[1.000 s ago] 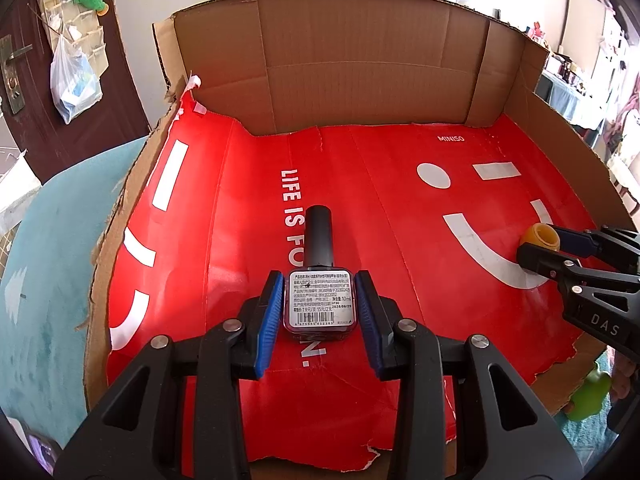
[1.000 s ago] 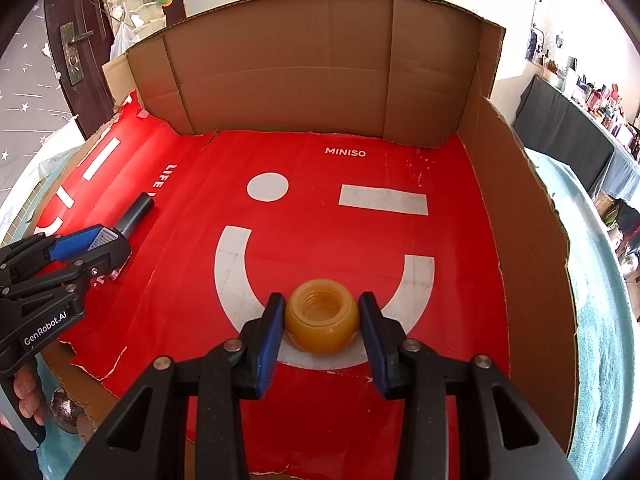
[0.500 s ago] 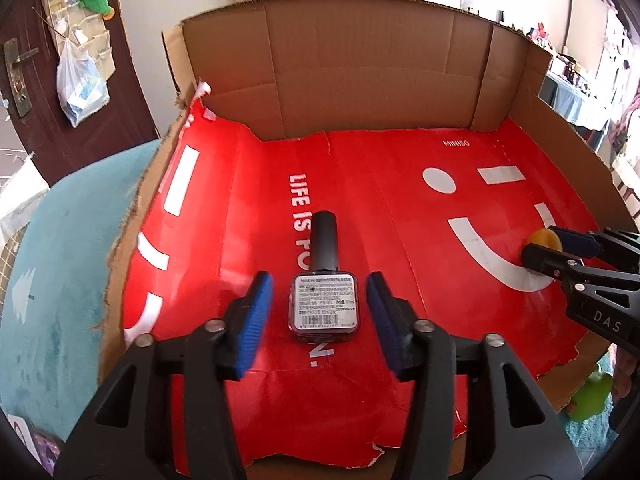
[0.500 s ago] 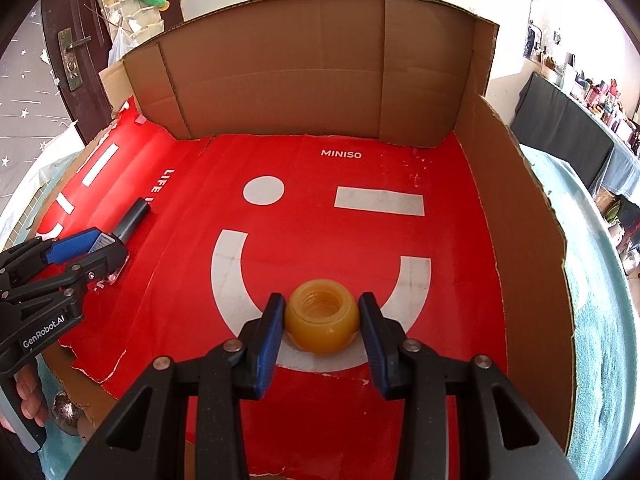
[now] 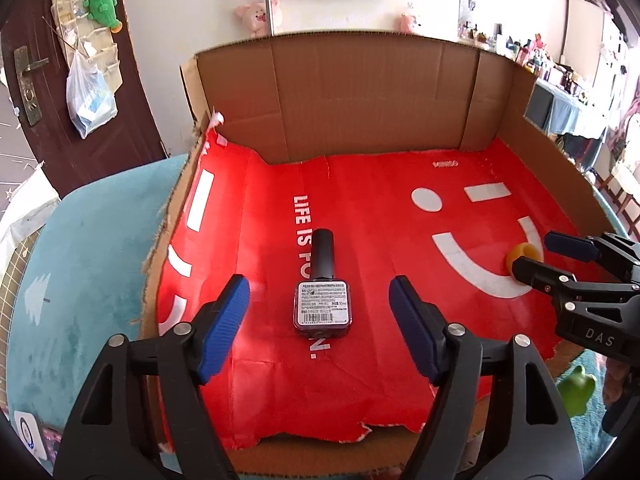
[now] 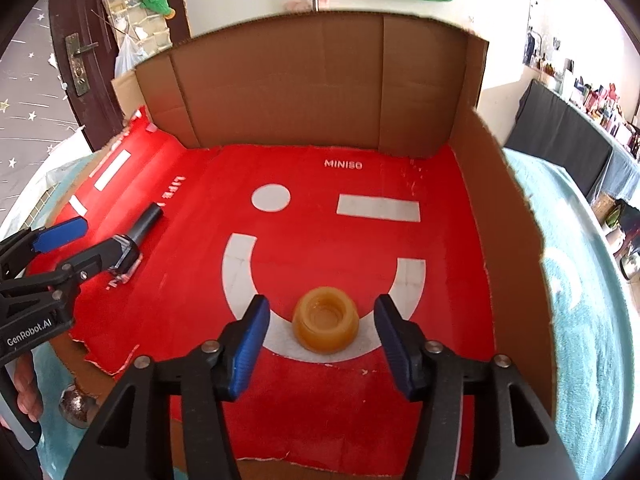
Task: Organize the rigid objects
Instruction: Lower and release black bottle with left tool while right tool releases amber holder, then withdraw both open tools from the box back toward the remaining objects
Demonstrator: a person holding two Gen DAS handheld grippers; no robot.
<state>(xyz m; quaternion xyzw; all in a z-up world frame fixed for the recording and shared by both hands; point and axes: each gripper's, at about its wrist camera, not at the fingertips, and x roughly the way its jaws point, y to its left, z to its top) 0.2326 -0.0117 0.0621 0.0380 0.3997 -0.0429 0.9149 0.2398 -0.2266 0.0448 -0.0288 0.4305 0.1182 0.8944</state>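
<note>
Between the opening left hand-held gripper [image 5: 320, 312] jaws lies the nail-polish bottle [image 5: 323, 304], untouched.

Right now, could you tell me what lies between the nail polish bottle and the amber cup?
Only bare red liner with part of its white smile arc separates the nail polish bottle from the amber cup, per the right wrist view.

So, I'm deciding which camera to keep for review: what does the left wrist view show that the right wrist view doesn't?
Only the left wrist view shows the label on the nail polish bottle, the full "LIFE IS" print, and a green toy outside the box.

Only the right wrist view shows the hollow top of the amber jar and a metal ball by the torn edge.

Both show the red liner, the cardboard box, and the left gripper and right gripper opening clear of their objects.
</note>
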